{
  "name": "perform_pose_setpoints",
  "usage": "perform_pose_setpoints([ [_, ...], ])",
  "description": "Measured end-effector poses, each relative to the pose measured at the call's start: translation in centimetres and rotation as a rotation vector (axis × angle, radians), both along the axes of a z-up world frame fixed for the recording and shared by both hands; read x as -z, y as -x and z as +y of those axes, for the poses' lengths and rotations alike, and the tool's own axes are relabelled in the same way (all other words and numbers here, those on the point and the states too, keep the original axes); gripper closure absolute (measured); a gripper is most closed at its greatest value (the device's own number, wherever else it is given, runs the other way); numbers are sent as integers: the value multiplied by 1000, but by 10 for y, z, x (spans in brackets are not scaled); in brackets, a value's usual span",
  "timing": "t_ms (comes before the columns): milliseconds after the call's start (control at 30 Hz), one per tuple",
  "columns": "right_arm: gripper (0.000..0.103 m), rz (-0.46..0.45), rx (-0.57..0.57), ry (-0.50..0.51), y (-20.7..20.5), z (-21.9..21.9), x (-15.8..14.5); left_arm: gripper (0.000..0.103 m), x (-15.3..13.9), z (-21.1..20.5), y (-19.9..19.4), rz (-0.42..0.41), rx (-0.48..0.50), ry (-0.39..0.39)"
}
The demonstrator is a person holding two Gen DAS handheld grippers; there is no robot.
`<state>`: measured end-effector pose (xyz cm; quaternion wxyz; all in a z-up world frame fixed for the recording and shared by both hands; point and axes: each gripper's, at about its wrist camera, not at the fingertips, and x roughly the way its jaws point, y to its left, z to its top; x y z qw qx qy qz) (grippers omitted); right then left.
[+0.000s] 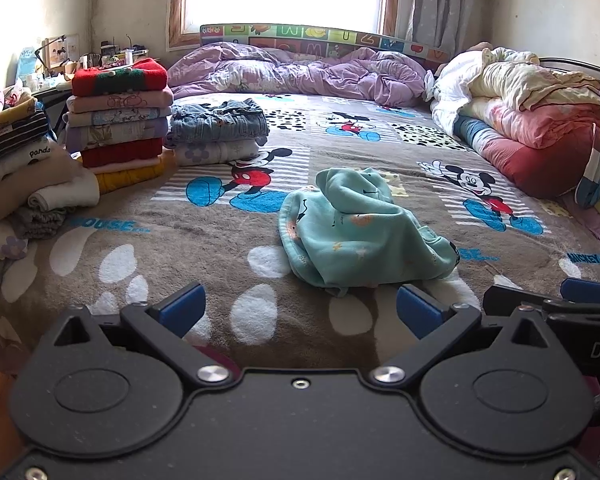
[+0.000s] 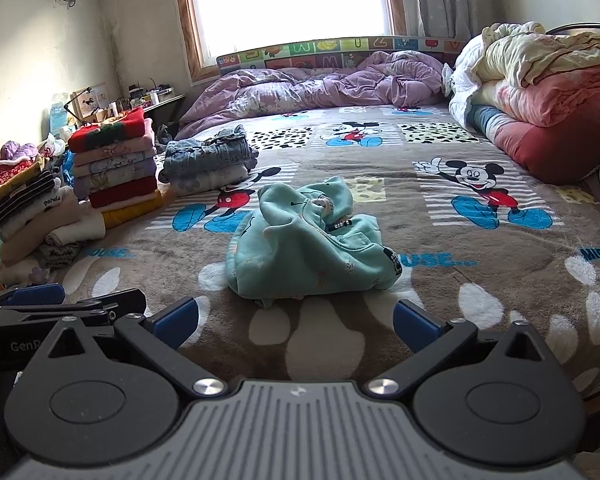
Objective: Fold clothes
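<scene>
A crumpled mint-green child's garment [image 1: 360,232] with small printed figures lies in a heap on the brown Mickey Mouse blanket [image 1: 180,248]; it also shows in the right wrist view [image 2: 308,248]. My left gripper [image 1: 300,312] is open and empty, just short of the garment's near edge. My right gripper [image 2: 296,320] is open and empty, also just in front of the garment. The right gripper shows at the right edge of the left wrist view [image 1: 560,304], and the left gripper at the left edge of the right wrist view [image 2: 60,304].
A tall stack of folded clothes [image 1: 120,120] and a short stack topped with jeans [image 1: 220,132] stand at the left. More folded piles [image 1: 20,168] lie nearer left. A purple duvet [image 1: 300,72] lies at the back, rolled quilts [image 1: 540,120] at the right.
</scene>
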<state>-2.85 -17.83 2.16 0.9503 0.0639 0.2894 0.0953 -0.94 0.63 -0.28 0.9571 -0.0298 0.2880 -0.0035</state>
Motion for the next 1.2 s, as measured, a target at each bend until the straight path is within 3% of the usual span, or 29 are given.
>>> perform_pose_setpoints([
  [833, 0, 9, -13, -17, -3, 0, 4, 0, 1, -1, -4, 3, -2, -3],
  [1200, 0, 28, -42, -71, -11, -8, 9, 0, 4, -4, -9, 12, 8, -6],
])
